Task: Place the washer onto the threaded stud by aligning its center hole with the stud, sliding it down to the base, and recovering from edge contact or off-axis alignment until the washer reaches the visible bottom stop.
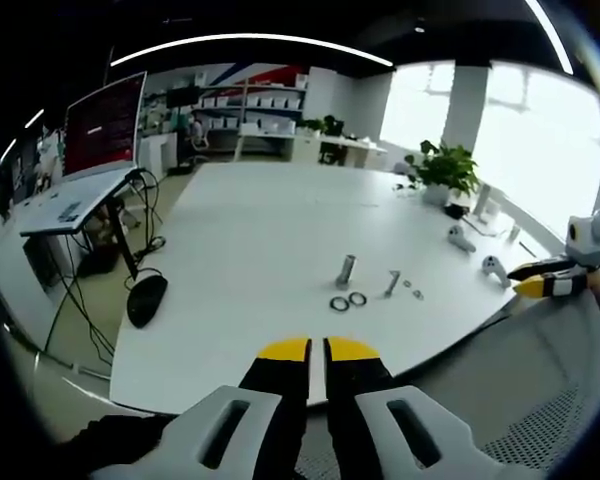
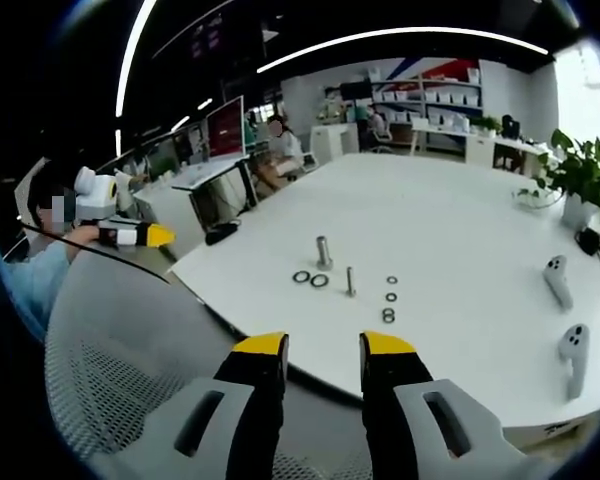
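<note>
**Both grippers empty, washers on the bench**

Left gripper view: left gripper is nearly closed, holding nothing. Two washers lie flat just in front of the upright threaded stud on the white bench.

Right gripper view: right gripper is open, empty, short of the bench edge. A second bolt stands beside the stud.

1. On the table ahead of me, the large stud stands upright.
2. Two washers lie side by side just before it, nearer me.
3. A thinner bolt stands to its right.
4. Small washers lie right of that bolt.
5. Two controllers rest far right, a plant behind them.
</note>
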{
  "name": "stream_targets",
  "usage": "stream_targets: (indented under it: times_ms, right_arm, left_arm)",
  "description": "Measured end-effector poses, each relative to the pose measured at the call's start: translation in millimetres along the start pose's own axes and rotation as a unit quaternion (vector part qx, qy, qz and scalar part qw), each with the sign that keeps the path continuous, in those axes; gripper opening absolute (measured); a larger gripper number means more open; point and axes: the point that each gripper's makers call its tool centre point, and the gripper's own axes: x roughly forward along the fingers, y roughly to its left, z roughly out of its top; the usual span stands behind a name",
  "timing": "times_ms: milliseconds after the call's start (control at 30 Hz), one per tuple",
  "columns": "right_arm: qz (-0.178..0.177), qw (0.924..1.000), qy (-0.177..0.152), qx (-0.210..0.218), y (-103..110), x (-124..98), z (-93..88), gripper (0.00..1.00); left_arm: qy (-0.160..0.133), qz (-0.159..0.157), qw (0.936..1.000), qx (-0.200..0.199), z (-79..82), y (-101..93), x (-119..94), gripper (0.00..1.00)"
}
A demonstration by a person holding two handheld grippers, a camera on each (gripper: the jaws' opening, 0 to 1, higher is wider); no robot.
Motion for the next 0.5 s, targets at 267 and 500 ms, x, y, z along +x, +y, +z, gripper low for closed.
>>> stream_targets:
  times_ms: [267,500]
  right_arm:
    - [0.003,1.0000,0.001,-0.001,1.3,0.3,0.1,0.30]
    - [0.004,1.0000,0.000,-0.001,1.2,0.6,0.4,0.30]
  left_arm:
    - [-0.002,0.000,1.0000,-0.003,0.1,0.7,-0.5,0.02]
    - [-0.003,-0.002,1.0000,-0.003,1.1,0.6,0.7,0.02]
